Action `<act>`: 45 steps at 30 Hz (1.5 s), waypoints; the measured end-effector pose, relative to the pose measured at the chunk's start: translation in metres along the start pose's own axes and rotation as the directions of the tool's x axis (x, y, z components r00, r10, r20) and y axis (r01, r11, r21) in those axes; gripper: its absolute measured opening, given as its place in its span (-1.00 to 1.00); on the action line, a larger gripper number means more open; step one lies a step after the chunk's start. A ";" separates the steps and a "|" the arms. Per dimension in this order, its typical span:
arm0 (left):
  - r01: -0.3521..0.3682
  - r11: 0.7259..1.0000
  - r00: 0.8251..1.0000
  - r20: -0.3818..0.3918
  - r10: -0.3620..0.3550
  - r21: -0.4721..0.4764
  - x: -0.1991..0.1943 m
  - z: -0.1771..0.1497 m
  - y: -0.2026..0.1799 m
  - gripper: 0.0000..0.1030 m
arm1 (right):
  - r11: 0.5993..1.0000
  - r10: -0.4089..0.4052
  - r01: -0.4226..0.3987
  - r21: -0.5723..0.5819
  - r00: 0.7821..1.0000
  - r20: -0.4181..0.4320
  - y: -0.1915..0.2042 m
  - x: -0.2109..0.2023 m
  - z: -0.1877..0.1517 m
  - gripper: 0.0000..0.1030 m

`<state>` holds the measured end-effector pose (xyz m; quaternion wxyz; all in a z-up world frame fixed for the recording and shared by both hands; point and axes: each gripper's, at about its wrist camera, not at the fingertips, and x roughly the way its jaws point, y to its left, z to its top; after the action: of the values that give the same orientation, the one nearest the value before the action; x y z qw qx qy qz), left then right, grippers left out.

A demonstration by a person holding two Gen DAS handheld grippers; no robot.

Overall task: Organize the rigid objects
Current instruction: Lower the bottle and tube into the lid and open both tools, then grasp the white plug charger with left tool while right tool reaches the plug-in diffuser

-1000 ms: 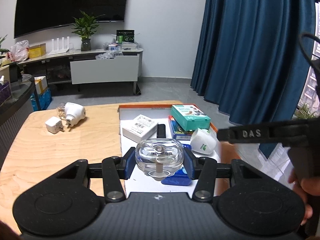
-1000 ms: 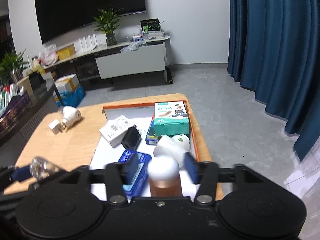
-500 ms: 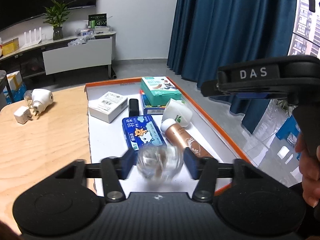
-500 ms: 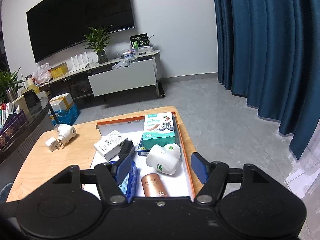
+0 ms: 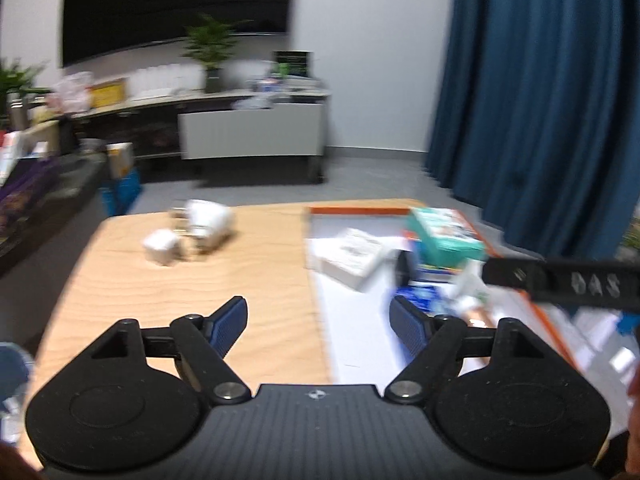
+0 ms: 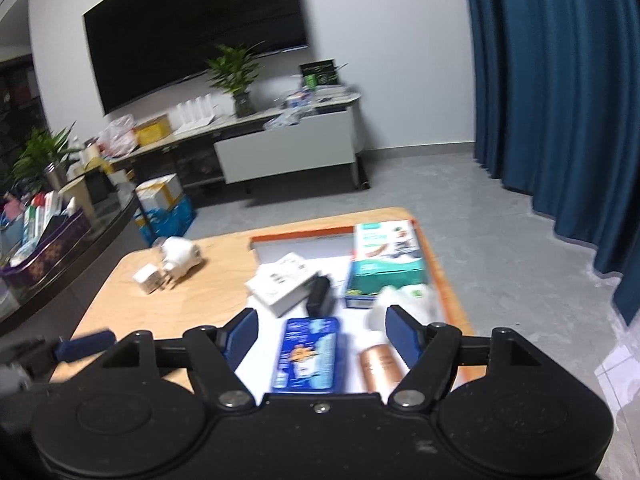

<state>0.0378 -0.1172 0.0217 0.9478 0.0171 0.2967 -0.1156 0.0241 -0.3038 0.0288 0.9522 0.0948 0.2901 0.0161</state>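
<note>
My left gripper (image 5: 318, 314) has its jaws opening, with nothing between them, over the seam between the wooden table (image 5: 200, 300) and the white tray with an orange rim (image 5: 360, 211). My right gripper (image 6: 320, 322) is also opening and empty, above the tray's (image 6: 300, 236) near end. Below it lie a blue pack (image 6: 308, 356) and a copper bottle (image 6: 380, 364). Farther back are a white cup (image 6: 404, 300), a teal box (image 6: 386, 256), a white box (image 6: 282, 282) and a black item (image 6: 320, 296). The clear glass jar is out of sight.
Two white plugs (image 5: 160, 246) (image 5: 208, 222) lie on the bare wood left of the tray. The right gripper's black body (image 5: 560, 280) crosses the left wrist view at the right. Beyond the table are grey floor, a low cabinet and a blue curtain.
The left jaws let go of the clear glass jar and spread wide; that view swung left toward the wood. The right jaws widened off the copper bottle, which lies in the tray.
</note>
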 end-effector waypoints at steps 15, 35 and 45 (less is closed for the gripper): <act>-0.161 0.978 0.987 -0.023 0.159 -0.136 0.002 0.014 0.084 0.66 | 0.989 0.115 -0.122 -0.090 0.991 -0.074 0.085 0.048 0.004 0.64; -0.176 0.959 0.983 -0.094 0.158 -0.224 0.133 0.045 0.167 0.85 | 0.979 0.155 -0.164 -0.125 0.985 -0.080 0.098 0.097 0.021 0.65; -0.220 0.936 0.970 -0.168 0.178 -0.276 0.190 0.055 0.168 0.85 | 0.975 0.169 -0.178 -0.134 0.982 -0.079 0.102 0.121 0.027 0.65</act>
<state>0.2585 0.0010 -0.0464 0.9235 -0.0852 0.3729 0.0278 0.1418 -0.1984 0.0039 0.9411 0.0517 0.3109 0.1227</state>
